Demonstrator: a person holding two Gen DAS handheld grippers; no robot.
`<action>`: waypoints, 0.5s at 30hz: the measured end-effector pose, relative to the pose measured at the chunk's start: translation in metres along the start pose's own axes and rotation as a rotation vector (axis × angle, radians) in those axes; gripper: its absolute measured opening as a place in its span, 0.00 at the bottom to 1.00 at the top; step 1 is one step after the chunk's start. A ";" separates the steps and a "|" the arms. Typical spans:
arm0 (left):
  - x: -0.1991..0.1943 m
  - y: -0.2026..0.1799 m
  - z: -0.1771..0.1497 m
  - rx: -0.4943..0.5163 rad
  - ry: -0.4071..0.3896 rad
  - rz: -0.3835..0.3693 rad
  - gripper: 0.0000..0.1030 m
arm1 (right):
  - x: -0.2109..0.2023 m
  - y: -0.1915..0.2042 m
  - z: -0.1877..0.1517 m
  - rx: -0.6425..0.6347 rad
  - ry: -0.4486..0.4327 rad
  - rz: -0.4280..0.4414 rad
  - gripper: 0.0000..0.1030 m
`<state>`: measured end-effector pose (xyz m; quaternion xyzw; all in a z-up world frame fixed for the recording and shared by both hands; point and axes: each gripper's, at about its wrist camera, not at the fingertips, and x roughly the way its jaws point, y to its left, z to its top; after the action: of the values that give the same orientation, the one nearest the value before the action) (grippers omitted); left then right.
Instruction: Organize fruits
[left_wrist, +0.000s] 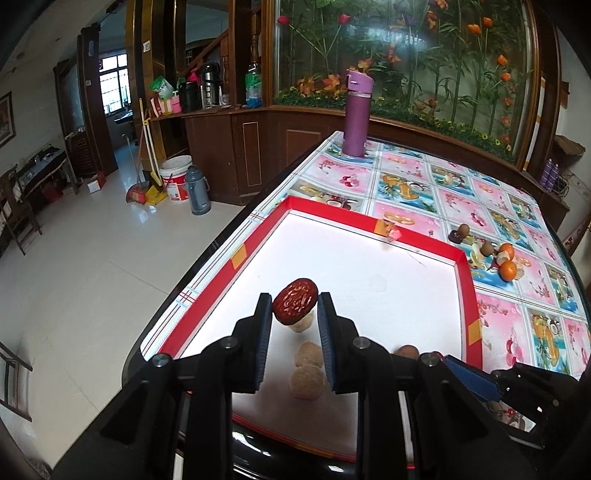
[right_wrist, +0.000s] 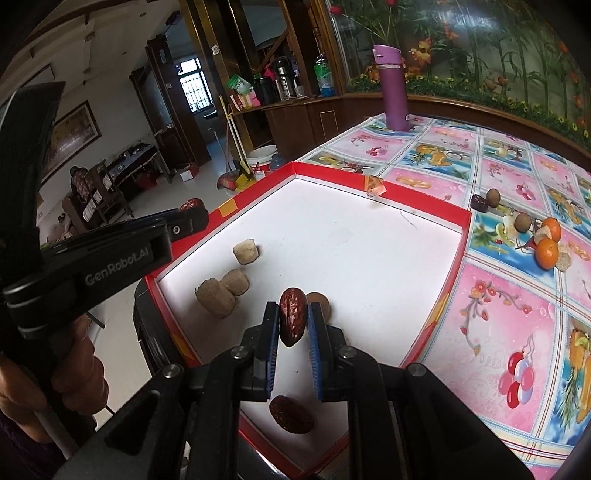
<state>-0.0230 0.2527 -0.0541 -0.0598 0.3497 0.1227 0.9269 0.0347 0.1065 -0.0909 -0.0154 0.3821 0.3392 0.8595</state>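
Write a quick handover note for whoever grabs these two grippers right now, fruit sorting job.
Left hand-held gripper: shut on a red date, above the red tray.
Right hand-held gripper: shut on another red date, also above the tray.
In the tray: three tan cakes, a brown round fruit, one red date lying loose.
Left on the tablecloth: two oranges, two small brown fruits, a dark date.
Next, probably: set both dates down, then fetch the rest.

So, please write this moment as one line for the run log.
left hand-held gripper: holds red date | right hand-held gripper: holds red date | both over red tray
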 end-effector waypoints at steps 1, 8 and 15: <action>0.001 0.003 0.000 -0.004 0.002 0.001 0.26 | 0.000 0.000 -0.001 0.003 -0.002 -0.005 0.13; 0.003 0.012 -0.002 -0.005 0.004 0.016 0.26 | -0.004 -0.010 -0.003 0.024 -0.019 -0.036 0.13; 0.010 0.000 -0.008 0.047 0.046 -0.007 0.26 | 0.001 -0.006 -0.006 0.015 0.003 -0.020 0.13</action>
<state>-0.0207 0.2530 -0.0669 -0.0422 0.3734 0.1099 0.9202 0.0352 0.1012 -0.0973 -0.0132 0.3856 0.3277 0.8624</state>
